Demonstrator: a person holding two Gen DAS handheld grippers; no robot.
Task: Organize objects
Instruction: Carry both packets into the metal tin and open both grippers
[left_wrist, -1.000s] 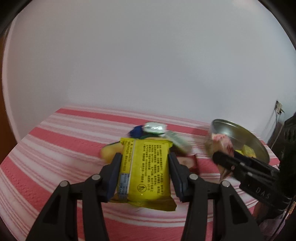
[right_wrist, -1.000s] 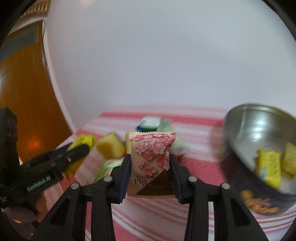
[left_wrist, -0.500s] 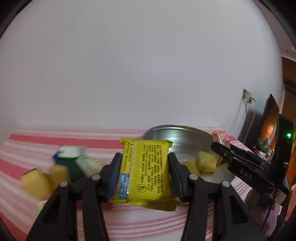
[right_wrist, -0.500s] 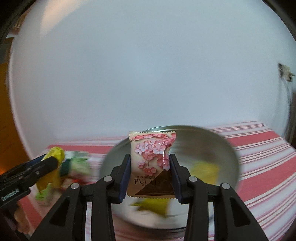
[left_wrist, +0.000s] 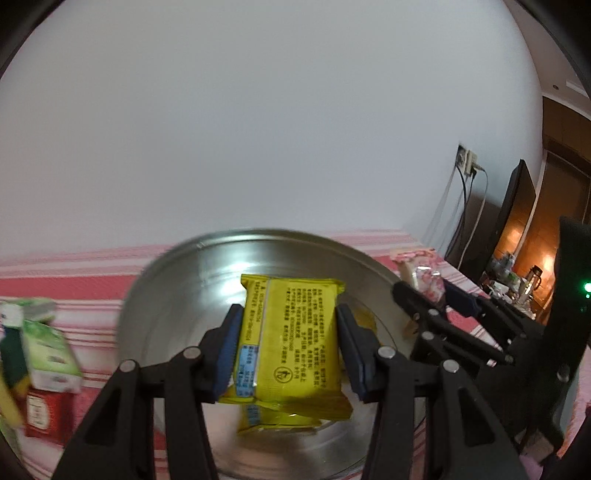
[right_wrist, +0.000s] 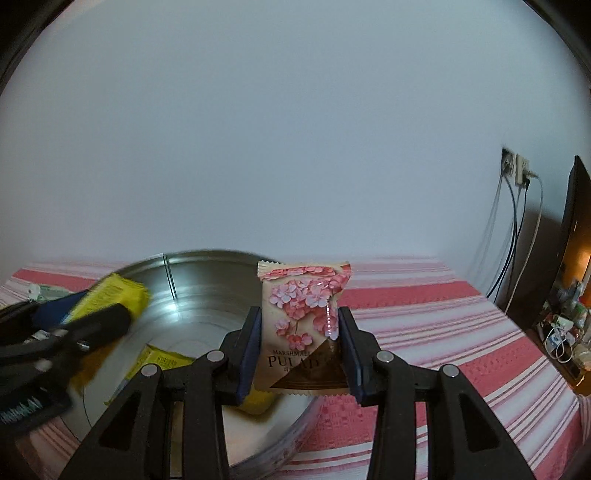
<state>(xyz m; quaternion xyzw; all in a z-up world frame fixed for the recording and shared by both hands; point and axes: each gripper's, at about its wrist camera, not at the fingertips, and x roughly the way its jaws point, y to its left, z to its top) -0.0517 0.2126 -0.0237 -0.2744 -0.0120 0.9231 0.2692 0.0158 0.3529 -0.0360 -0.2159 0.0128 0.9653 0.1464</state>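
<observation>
My left gripper (left_wrist: 288, 332) is shut on a yellow snack packet (left_wrist: 291, 339) and holds it above the inside of a round metal tin (left_wrist: 173, 295). More yellow packets (left_wrist: 273, 419) lie in the tin. My right gripper (right_wrist: 299, 339) is shut on a pink flowered marshmallow packet (right_wrist: 303, 314), held over the tin's right rim (right_wrist: 207, 266). The right gripper with its pink packet (left_wrist: 424, 277) shows at the right of the left wrist view. The left gripper with its yellow packet (right_wrist: 110, 299) shows at the left of the right wrist view.
The tin stands on a red and white striped cloth (right_wrist: 424, 332). Green and red boxes (left_wrist: 48, 350) lie left of the tin. A white wall is behind. Wall sockets with cables (right_wrist: 517, 206) and a dark screen (right_wrist: 572, 221) are at the far right.
Both grippers have swung right from the pile of packets to the tin, each still holding its packet. The left one is now over the tin's inside.
</observation>
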